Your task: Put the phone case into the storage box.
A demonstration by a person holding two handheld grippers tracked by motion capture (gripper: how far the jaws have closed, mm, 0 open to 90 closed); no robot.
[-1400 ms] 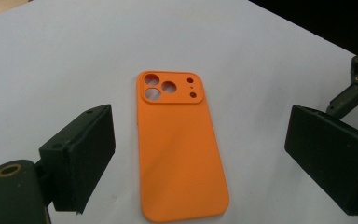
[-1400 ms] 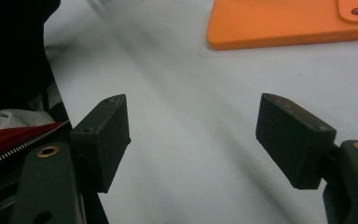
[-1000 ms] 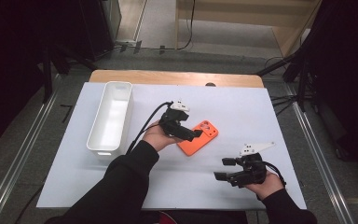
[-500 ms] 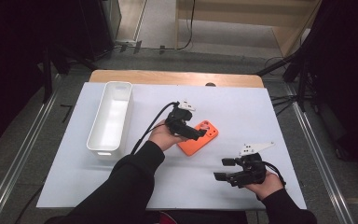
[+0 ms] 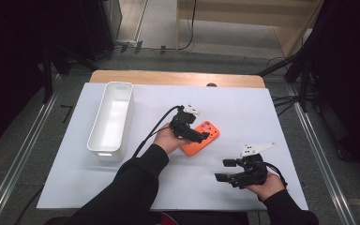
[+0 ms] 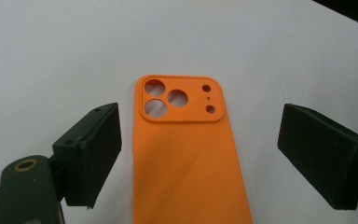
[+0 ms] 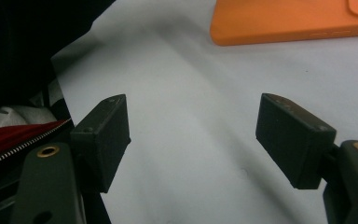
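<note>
Step in hand, as judged: approach to a grasp of the phone case, not yet closed. The left claw [image 6: 198, 154] is released, its two black jaws spread wide, wider than the case. The flat orange rubbery phone case with round camera cut-outs [image 6: 186, 154] lies between the jaws, back face up, its long axis running straight away from the claw, camera end farthest off. Neither jaw touches it; white surface shows in the gap on either side. In the high view the left claw [image 5: 201, 136] sits over the near end of the case [image 5: 205, 136].

Next move, in my judgement: lower the jaws to the level of the case edges, keep them centred, then close across the narrow width. The case is thin and lies flat on the white-covered table [image 5: 243, 108], so the jaws must reach the surface or they will slip over the top.

The right claw [image 7: 193, 135] is likewise released, jaws wide, holding nothing and touching nothing. It hovers over bare table, with the case [image 7: 284, 21] well ahead of it. In the high view the right claw [image 5: 226, 169] is apart from the case, nearer the person.

Beyond the left claw's outer side stands a long white plastic tray [image 5: 96, 140], a likely destination.
</note>
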